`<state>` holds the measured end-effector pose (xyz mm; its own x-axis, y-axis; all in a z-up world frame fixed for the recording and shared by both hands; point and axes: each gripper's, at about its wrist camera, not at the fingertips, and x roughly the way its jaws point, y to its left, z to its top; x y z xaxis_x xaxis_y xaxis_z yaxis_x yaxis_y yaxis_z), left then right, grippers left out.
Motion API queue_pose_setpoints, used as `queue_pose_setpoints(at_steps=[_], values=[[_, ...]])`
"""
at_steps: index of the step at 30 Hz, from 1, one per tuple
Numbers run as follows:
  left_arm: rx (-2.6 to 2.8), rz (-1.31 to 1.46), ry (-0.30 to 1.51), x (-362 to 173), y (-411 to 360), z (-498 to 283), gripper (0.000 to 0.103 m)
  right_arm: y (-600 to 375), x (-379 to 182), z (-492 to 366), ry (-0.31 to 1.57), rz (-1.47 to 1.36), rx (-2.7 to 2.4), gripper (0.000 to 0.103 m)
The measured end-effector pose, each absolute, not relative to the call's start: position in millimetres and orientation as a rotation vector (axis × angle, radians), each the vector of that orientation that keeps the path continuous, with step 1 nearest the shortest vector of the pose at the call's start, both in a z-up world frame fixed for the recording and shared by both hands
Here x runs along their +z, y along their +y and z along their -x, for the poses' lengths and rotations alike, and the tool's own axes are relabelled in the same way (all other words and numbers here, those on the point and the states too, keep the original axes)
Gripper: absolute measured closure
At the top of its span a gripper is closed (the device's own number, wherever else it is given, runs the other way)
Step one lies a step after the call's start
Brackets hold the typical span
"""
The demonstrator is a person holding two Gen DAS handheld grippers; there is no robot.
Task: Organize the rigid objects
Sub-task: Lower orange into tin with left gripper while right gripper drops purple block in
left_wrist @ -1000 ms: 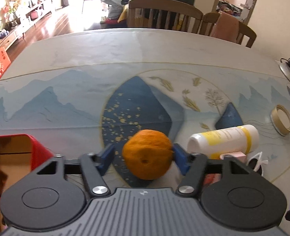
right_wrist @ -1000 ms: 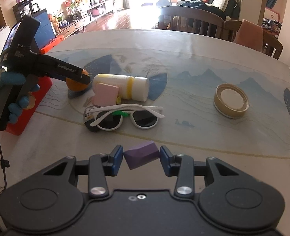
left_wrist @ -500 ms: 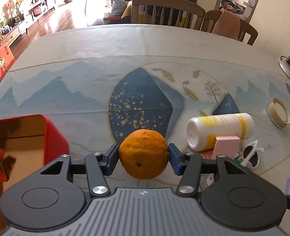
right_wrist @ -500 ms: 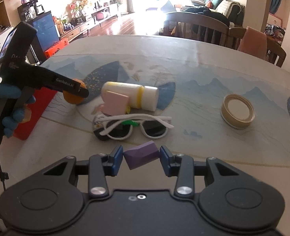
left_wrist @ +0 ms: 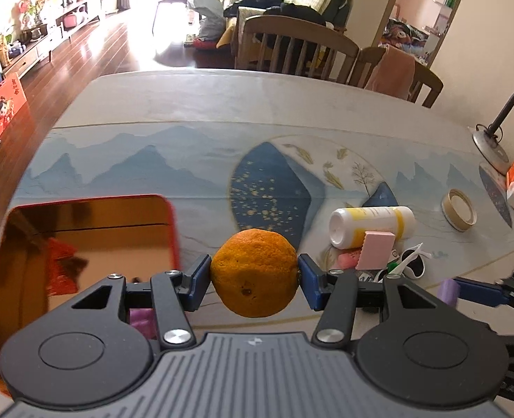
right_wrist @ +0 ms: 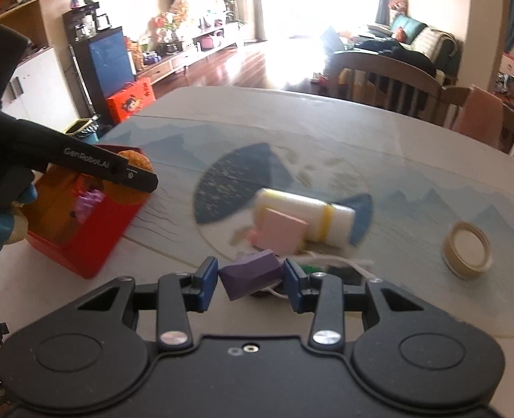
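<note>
A left hand-held gripper is clenching an orange between its blue pads, carrying it above the surface just beside the right wall of a red box lying at nine o'clock. A right hand-held gripper is grasping a purple block, tilted between its pads, low over a pair of white sunglasses. To do the step well, the judgement is that the orange should be travelling fully over the box's opening and sinking inside before the pads are letting go, since a round fruit is likely to be rolling off if released on the rim; the block should be waiting its turn to avoid the two tools crowding. Farther out, at one o'clock of the orange, a white and yellow bottle is lying on its side with a pink pad leaning on it, and a roll of tape is resting at two o'clock.
</note>
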<state>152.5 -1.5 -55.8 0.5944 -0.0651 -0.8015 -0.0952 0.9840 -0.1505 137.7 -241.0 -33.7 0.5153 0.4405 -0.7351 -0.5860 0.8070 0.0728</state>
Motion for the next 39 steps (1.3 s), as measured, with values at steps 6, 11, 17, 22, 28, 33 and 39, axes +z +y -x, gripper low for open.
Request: queue_pose_setpoints(at_steps=[6, 11, 17, 22, 28, 33, 39], values=[[0.049, 0.195, 0.925, -44, 30, -133, 0.05, -204, -26, -134, 0.802, 0.204, 0.672, 0.063], [0.068, 0.191, 0.917, -40, 57, -118, 0.05, -173, -22, -135, 0.792, 0.214, 0.714, 0.063], [0.095, 0.185, 0.94, -51, 87, -106, 0.05, -130, -20, -139, 0.787, 0.239, 0.761, 0.063], [0.097, 0.16, 0.988, -68, 104, -101, 0.05, -92, -20, -150, 0.796, 0.245, 0.79, 0.063], [0.092, 0.13, 1.027, -86, 114, -102, 0.05, -45, -30, -164, 0.834, 0.28, 0.819, 0.063], [0.082, 0.104, 1.043, -97, 118, -104, 0.05, -15, -43, -174, 0.887, 0.297, 0.826, 0.063], [0.076, 0.1, 1.066, -107, 122, -107, 0.05, 11, -60, -180, 0.932, 0.339, 0.843, 0.063]])
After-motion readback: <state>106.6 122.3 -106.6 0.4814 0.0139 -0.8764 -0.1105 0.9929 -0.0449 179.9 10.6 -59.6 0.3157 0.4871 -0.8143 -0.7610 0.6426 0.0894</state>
